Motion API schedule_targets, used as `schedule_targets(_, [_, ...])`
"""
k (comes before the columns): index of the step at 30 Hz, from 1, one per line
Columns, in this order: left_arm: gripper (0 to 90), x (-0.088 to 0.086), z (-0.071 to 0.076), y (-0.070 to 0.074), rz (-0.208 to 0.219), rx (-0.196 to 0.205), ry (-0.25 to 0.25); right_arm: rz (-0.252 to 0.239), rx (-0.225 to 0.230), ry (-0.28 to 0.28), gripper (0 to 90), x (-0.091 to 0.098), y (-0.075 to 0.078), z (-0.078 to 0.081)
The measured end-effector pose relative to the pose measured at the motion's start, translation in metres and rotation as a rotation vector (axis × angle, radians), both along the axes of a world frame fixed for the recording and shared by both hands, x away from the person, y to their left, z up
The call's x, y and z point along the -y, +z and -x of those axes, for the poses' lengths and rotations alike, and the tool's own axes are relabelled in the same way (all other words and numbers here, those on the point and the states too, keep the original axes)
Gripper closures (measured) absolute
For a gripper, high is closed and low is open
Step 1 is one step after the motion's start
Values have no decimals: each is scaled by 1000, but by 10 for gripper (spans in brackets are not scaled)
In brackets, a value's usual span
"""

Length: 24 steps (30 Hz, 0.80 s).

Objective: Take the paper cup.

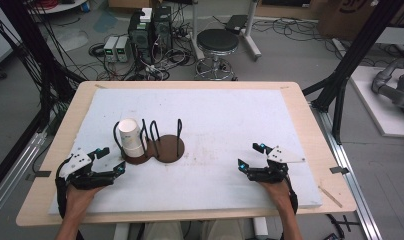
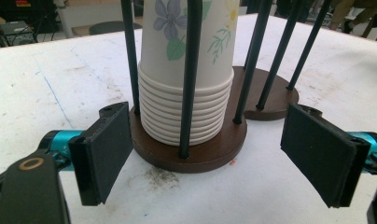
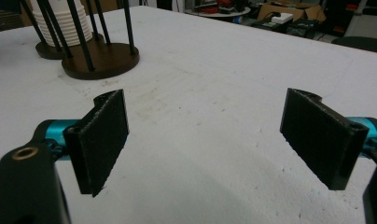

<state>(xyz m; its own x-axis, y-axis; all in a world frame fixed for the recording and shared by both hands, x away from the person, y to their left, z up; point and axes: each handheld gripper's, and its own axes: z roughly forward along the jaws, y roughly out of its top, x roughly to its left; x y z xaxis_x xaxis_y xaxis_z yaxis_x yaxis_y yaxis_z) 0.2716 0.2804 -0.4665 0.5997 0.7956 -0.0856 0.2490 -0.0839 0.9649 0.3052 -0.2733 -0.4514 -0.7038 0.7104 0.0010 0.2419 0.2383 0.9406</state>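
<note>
The white surface (image 1: pixel 215 115) carries a brown two-disc holder (image 1: pixel 160 150) with upright black rods, left of centre. A stack of paper cups (image 1: pixel 131 138) stands inside the rods on the left disc; the right disc is bare. The left claw (image 1: pixel 107 160) sits just beside the holder, jaws apart, nothing between them. The right claw (image 1: pixel 250 156) rests well apart at the right, jaws likewise spread.
</note>
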Motion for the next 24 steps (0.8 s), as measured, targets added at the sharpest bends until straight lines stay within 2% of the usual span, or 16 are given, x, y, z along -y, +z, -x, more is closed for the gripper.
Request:
schedule_targets(3, [161, -2, -1, 0, 11, -13, 0, 2, 6, -3, 157, 0, 0, 0])
schedule_targets(5, [156, -3, -2, 1, 34, -18, 4, 2, -2, -4, 157, 0, 0, 1])
schedule_targets(10, [155, -4, -2, 12, 27, 12, 0, 7, 10, -3, 157, -1, 0, 0])
schedule_targets(17, [155, -9, -2, 40, 32, 72, -20, 4, 13, -7, 157, -1, 0, 2])
schedule_targets(24, [154, -11, -11, 79, 9, 128, -72, 4, 16, -8, 157, -1, 0, 2])
